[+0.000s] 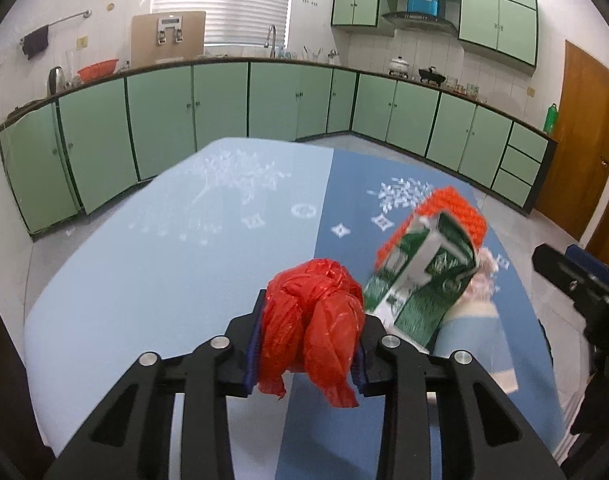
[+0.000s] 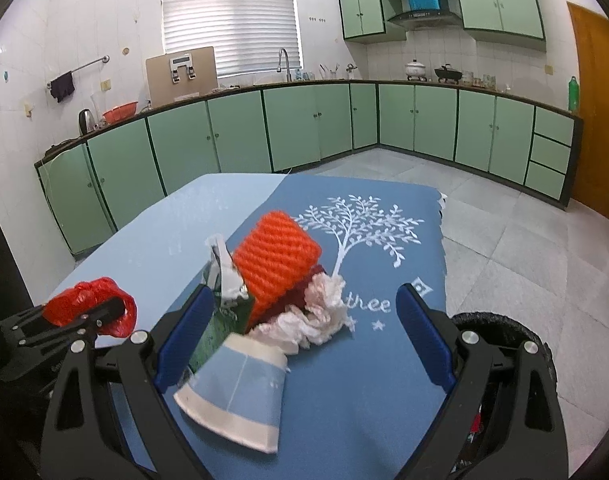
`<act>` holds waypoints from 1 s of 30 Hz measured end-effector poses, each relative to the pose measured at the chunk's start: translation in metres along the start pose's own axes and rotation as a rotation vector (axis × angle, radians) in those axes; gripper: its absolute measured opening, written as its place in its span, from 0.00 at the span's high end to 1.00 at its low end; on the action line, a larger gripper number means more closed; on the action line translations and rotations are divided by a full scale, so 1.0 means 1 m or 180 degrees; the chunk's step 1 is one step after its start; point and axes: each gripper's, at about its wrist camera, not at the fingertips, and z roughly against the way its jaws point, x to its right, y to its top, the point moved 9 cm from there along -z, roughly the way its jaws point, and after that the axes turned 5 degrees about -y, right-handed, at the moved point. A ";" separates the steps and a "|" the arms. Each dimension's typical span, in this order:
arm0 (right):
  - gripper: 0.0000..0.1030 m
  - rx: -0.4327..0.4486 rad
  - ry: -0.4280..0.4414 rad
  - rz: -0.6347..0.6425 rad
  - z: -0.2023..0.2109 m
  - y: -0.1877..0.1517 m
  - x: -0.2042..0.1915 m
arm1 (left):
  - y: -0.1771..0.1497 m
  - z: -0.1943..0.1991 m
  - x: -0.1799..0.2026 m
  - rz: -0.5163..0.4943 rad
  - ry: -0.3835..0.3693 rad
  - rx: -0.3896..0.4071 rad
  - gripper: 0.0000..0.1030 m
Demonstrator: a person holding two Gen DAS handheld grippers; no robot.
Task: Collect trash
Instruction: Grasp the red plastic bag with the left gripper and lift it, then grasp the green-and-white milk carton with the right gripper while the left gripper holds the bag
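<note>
The left tongs are clamped on a crumpled red plastic bag, its blue pads pressed against both sides of the wad, and the bag hangs clear above the pale blue half of the bench. From the right wrist view the same bag sits in those tongs well to the left of the other rubbish.

The right tongs stand wide apart with nothing gripped. Between and just ahead of their 2 fingers lies a heap of trash on the darker blue cloth printed with a white tree. Nearest is a tipped-over blue and white paper cup, lying on its side with its rim toward the camera. Touching it behind are a wad of white crumpled tissue and a flattened green carton, which lies just beside the left finger. An orange knitted block leans on top of the heap, tilted.

A dark round bin shows at the bench's right edge, behind the right finger.
</note>
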 end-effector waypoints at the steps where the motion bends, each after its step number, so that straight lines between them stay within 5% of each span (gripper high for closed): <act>1: 0.13 0.0003 0.0007 0.0003 -0.002 0.003 0.000 | 0.003 -0.001 0.000 -0.0001 -0.0004 0.0007 0.67; 16: 0.28 -0.0238 0.0311 0.0173 -0.036 0.003 -0.037 | 0.013 -0.021 -0.008 -0.0050 0.0053 -0.0025 0.67; 27: 0.65 -0.0521 0.0568 0.0340 -0.055 -0.014 -0.060 | 0.004 -0.026 -0.021 0.0017 0.0088 -0.0115 0.67; 30: 0.66 -0.0510 0.0607 0.0357 -0.053 -0.015 -0.063 | 0.004 -0.026 -0.018 -0.0020 0.0073 -0.0116 0.67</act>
